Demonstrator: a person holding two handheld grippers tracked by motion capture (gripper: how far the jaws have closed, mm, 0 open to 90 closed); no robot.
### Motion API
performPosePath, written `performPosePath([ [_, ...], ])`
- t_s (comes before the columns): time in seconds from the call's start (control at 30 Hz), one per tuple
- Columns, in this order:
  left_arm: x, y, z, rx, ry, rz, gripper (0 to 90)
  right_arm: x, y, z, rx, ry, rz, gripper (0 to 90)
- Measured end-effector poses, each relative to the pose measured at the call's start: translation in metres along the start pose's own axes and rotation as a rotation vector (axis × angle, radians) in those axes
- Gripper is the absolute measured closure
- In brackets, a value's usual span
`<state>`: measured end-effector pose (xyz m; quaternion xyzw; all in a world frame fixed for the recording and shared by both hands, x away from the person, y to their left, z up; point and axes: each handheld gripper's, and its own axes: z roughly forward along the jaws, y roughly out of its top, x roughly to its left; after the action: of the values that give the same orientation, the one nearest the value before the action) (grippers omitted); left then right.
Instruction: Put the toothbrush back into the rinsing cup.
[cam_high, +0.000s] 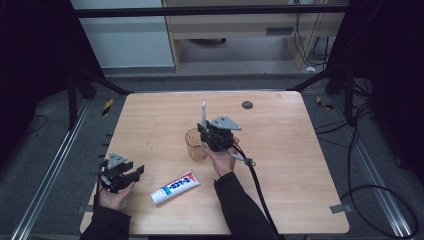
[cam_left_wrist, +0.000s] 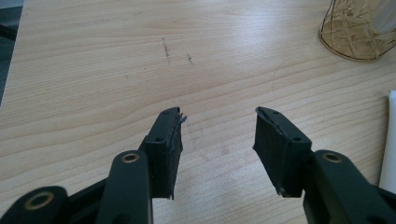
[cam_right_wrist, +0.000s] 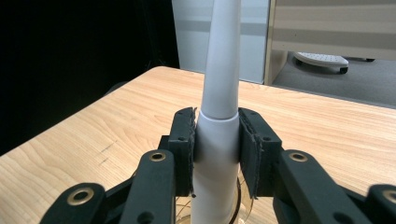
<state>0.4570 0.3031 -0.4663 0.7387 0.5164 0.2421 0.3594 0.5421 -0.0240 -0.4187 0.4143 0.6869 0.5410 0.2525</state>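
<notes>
A white electric toothbrush (cam_high: 203, 113) stands upright with its lower end inside an amber glass cup (cam_high: 195, 146) at the middle of the wooden table (cam_high: 285, 150). My right gripper (cam_high: 205, 129) is shut on the toothbrush's handle (cam_right_wrist: 218, 74) just above the cup's rim (cam_right_wrist: 239, 198), its jaws (cam_right_wrist: 217, 128) pressing both sides. A white, blue and red toothpaste tube (cam_high: 175, 187) lies flat near the front edge. My left gripper (cam_high: 138, 172) is open left of the tube, low over bare wood (cam_left_wrist: 218, 126), with the cup (cam_left_wrist: 359, 30) and the tube's edge (cam_left_wrist: 389, 140) off to its right.
A small black disc (cam_high: 247, 104) sits near the table's far edge. A strip of grey tape (cam_high: 342, 208) marks the front right corner. The right gripper's cable (cam_high: 255, 180) trails over the table toward the front. Dark frame legs and floor cables surround the table.
</notes>
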Motion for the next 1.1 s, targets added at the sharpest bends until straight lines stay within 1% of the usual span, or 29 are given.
performPosePath([
  [0.13, -0.0001, 0.0, -0.0001, 0.0, 0.0, 0.001, 50.8, 0.0002, -0.0021, 0.0018, 0.016, 0.0, -0.007, 68.2],
  [0.43, -0.0002, -0.0001, 0.0001, 0.0, 0.0, 0.002, 50.8, -0.0019, -0.0067, 0.0047, 0.042, 0.001, -0.004, 68.0],
  [0.87, -0.0006, -0.0002, 0.0007, 0.001, 0.0, 0.004, 49.8, -0.0017, -0.0079, 0.0048, 0.037, 0.009, -0.013, 66.9],
  [1.1, -0.0003, -0.0002, 0.0005, 0.002, 0.0, 0.008, 49.6, -0.0005, -0.0079, 0.0045, 0.035, 0.018, -0.014, 64.9],
])
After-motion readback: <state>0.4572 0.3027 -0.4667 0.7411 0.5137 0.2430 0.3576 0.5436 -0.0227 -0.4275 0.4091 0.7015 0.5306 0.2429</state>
